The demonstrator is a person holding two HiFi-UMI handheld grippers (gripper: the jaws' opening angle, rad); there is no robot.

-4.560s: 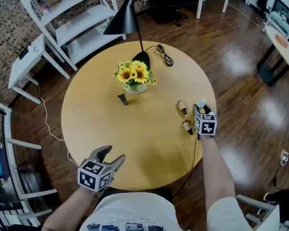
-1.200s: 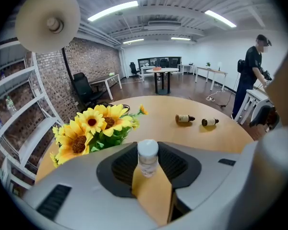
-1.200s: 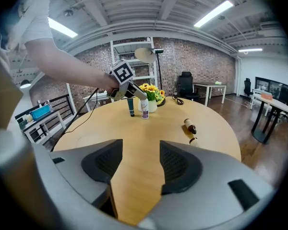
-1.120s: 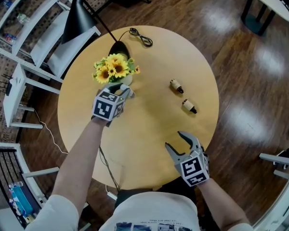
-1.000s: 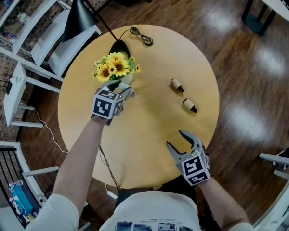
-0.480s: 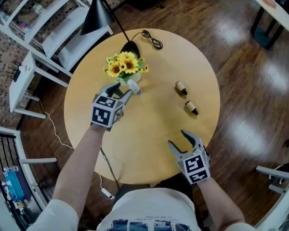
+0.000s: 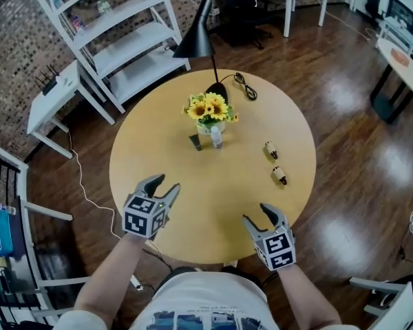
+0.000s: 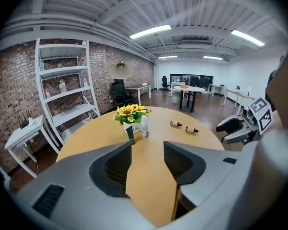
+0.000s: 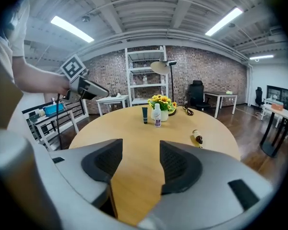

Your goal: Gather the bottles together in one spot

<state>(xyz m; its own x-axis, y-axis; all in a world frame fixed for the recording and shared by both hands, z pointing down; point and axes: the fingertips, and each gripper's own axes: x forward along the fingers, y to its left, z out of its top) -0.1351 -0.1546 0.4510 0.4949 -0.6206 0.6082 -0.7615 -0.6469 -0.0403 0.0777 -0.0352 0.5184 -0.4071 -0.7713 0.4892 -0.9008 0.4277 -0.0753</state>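
Note:
A white bottle [image 7: 217,137] stands upright on the round wooden table [image 7: 158,143], just in front of the sunflower vase [image 7: 210,111]. A dark tube [image 7: 195,142] stands to its left. Two small brown bottles [image 7: 270,150] [image 7: 280,177] lie on their sides at the right of the table, apart from the white one. My left gripper [image 7: 164,184] hovers open and empty over the near left edge. My right gripper [image 7: 257,214] is open and empty at the near right edge. In the left gripper view the white bottle [image 8: 144,127] and brown bottles [image 8: 175,124] lie far ahead of the jaws.
A black lamp [image 7: 201,40] with its base [image 7: 217,91] and a coiled cable [image 7: 245,85] stands behind the vase. A white shelf unit [image 7: 110,33] and a small white table [image 7: 55,91] stand beyond the table on the dark wood floor.
My left gripper has drawn back from the vase to the near table edge, leaving the white bottle standing beside the vase. The right gripper has barely shifted.

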